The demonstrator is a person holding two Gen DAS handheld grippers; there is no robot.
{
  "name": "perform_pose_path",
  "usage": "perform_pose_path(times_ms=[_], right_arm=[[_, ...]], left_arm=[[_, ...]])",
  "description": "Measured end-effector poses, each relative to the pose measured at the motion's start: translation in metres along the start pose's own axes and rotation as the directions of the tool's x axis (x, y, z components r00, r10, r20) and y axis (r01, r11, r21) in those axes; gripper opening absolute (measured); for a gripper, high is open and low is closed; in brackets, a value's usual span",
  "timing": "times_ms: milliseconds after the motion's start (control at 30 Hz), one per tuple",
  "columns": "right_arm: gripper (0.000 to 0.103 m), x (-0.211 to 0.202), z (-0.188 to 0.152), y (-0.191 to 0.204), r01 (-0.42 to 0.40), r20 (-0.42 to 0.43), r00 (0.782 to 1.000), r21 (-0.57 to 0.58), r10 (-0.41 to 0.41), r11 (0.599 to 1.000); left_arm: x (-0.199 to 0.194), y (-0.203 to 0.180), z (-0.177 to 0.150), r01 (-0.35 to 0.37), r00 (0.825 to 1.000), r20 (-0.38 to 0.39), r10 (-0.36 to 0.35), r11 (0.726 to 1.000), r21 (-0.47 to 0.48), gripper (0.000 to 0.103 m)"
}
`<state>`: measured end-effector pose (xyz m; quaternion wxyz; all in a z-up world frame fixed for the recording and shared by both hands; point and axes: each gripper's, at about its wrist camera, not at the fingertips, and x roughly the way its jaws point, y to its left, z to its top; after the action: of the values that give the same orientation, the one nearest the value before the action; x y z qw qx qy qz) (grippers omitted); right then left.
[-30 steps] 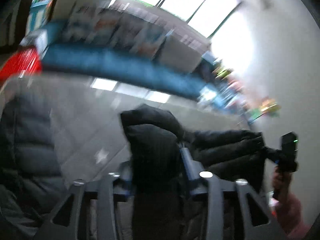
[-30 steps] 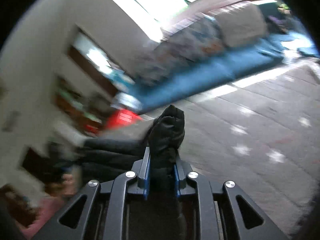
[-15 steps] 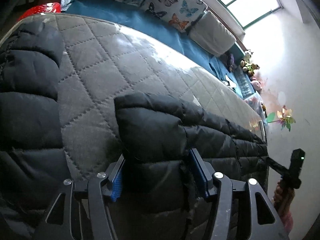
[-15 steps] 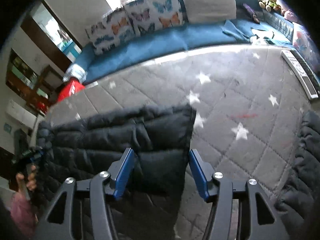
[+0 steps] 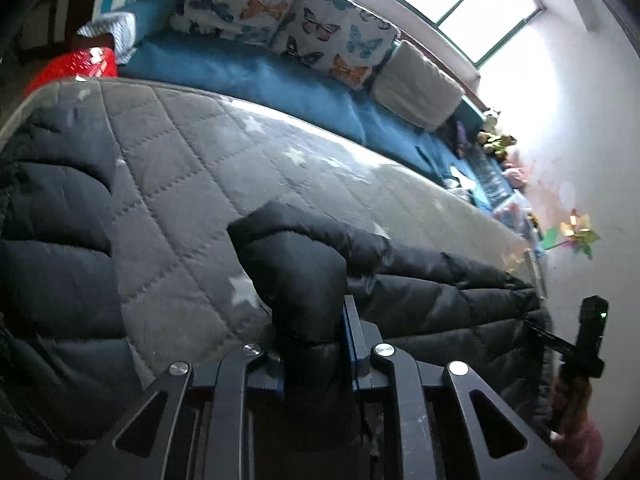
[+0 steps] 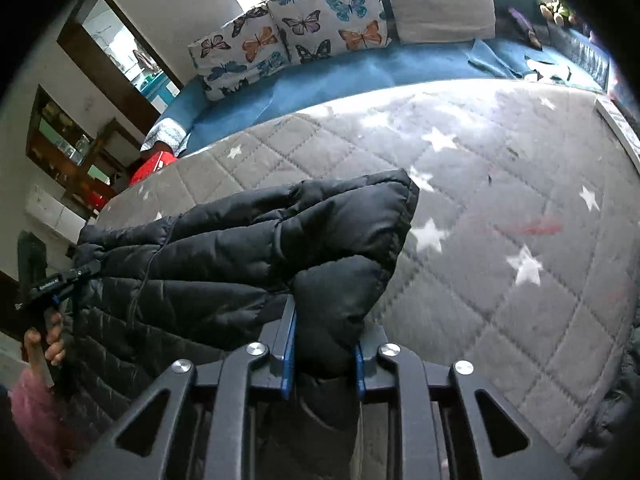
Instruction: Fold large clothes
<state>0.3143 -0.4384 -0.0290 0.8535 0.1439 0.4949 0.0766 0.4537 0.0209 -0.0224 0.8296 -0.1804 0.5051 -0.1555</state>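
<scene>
The black puffy jacket (image 6: 248, 248) lies along the near edge of the grey star mattress (image 6: 500, 200) — most of the mattress beyond it, up to the blue couch (image 6: 360, 68), is bare. The left gripper (image 5: 316, 344) has just squeezed shut on one jacket corner. The right gripper (image 6: 324, 344) has just squeezed shut on the other corner — both pinch the puffy cloth tight.
</scene>
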Motion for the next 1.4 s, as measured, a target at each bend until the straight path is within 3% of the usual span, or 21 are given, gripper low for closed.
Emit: perform_pose_path(times_ms=[133, 200, 400, 567, 633, 700, 800, 933, 1033, 1233, 1300, 1333, 1400], right_arm=[[0.028, 0.005, -0.004, -0.002, 0.021, -0.023, 1.000, -0.027, -0.021, 0.999], [0.035, -0.002, -0.006, -0.002, 0.020, -0.044, 0.999, -0.006, -0.020, 1.000], [0.041, -0.047, -0.018, 0.021, 0.096, -0.033, 0.995, -0.065, -0.099, 0.993], [0.045, -0.096, -0.047, 0.051, 0.112, -0.014, 0.993, -0.156, -0.116, 0.981], [0.051, -0.112, -0.059, 0.063, 0.104, -0.006, 0.994, -0.189, -0.107, 0.976], [0.053, -0.126, -0.076, 0.077, 0.097, -0.002, 0.995, -0.227, -0.100, 0.969], [0.053, -0.134, -0.101, 0.094, 0.083, -0.011, 0.996, -0.276, -0.090, 0.957], [0.053, -0.129, -0.138, 0.109, 0.054, -0.066, 0.995, -0.327, -0.080, 0.943], [0.053, -0.112, -0.172, 0.123, 0.069, -0.109, 0.987, -0.391, -0.120, 0.918], [0.053, -0.071, -0.226, 0.131, 0.072, -0.183, 0.967, -0.475, -0.179, 0.877], [0.053, -0.064, -0.242, 0.134, 0.108, -0.148, 0.965, -0.522, -0.215, 0.846], [0.053, -0.066, -0.244, 0.136, 0.119, -0.130, 0.967, -0.535, -0.221, 0.837], [0.053, -0.075, -0.247, 0.140, 0.126, -0.123, 0.966, -0.537, -0.225, 0.834]], left_arm=[[0.014, 0.003, -0.006, -0.036, 0.999, -0.019, 0.036, 0.999, -0.016, 0.031], [0.010, 0.002, -0.008, -0.056, 0.998, -0.031, 0.055, 0.998, -0.030, 0.035], [-0.040, -0.012, -0.019, -0.095, 0.995, 0.013, 0.096, 0.995, -0.003, 0.035], [-0.105, -0.041, -0.051, -0.078, 0.995, 0.066, 0.073, 0.993, 0.087, 0.038], [-0.128, -0.053, -0.073, -0.072, 0.995, 0.079, 0.062, 0.990, 0.125, 0.046], [-0.143, -0.068, -0.091, -0.067, 0.995, 0.083, 0.054, 0.985, 0.157, 0.061], [-0.159, -0.091, -0.136, -0.054, 0.997, 0.062, 0.041, 0.972, 0.228, 0.061], [-0.159, -0.112, -0.207, -0.034, 0.999, -0.014, 0.041, 0.944, 0.329, 0.061], [-0.152, -0.124, -0.255, -0.038, 0.997, -0.052, 0.065, 0.910, 0.412, 0.061], [-0.137, -0.134, -0.342, -0.103, 0.990, -0.021, 0.138, 0.819, 0.564, 0.062], [-0.134, -0.134, -0.360, -0.142, 0.985, 0.008, 0.172, 0.785, 0.603, 0.062], [-0.136, -0.136, -0.367, -0.162, 0.982, 0.026, 0.185, 0.775, 0.611, 0.062], [-0.144, -0.138, -0.373, -0.153, 0.985, 0.031, 0.167, 0.789, 0.595, 0.062]])
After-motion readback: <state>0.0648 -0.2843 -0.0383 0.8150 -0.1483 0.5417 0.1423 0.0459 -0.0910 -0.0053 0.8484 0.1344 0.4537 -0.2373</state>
